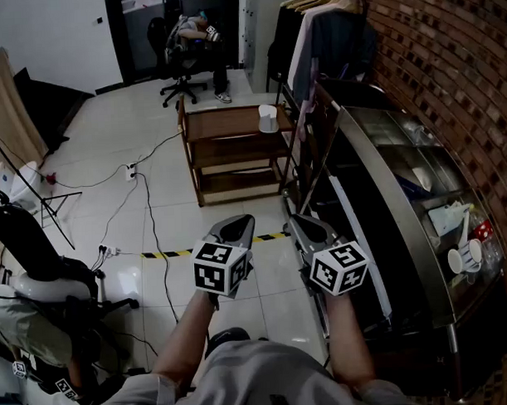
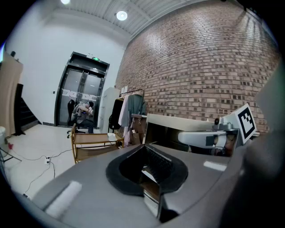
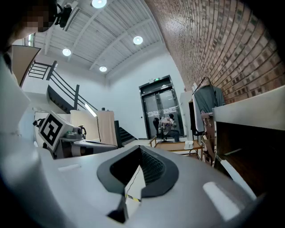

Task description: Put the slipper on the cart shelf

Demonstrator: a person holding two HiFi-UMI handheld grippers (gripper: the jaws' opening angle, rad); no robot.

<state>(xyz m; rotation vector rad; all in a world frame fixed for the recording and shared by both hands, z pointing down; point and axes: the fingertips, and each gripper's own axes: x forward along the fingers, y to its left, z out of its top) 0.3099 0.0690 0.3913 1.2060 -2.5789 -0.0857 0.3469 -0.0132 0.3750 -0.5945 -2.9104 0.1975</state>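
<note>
Left gripper (image 1: 238, 225) and right gripper (image 1: 308, 229): both claws pressed together, nothing pinched, held side by side well short of wooden cart (image 1: 230, 124). Looks like idle carry, I reckon. White thing (image 1: 268, 118) on cart's top shelf, right end. Maybe the slipper, too small to tell.

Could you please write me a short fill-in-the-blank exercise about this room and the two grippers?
On the wooden cart, the white object stands on the ___ shelf.
The wall on the right is made of ___.
The floor tape is striped yellow and ___.
The left gripper and right gripper each hold ___.
Missing words: top; brick; black; nothing.
</note>
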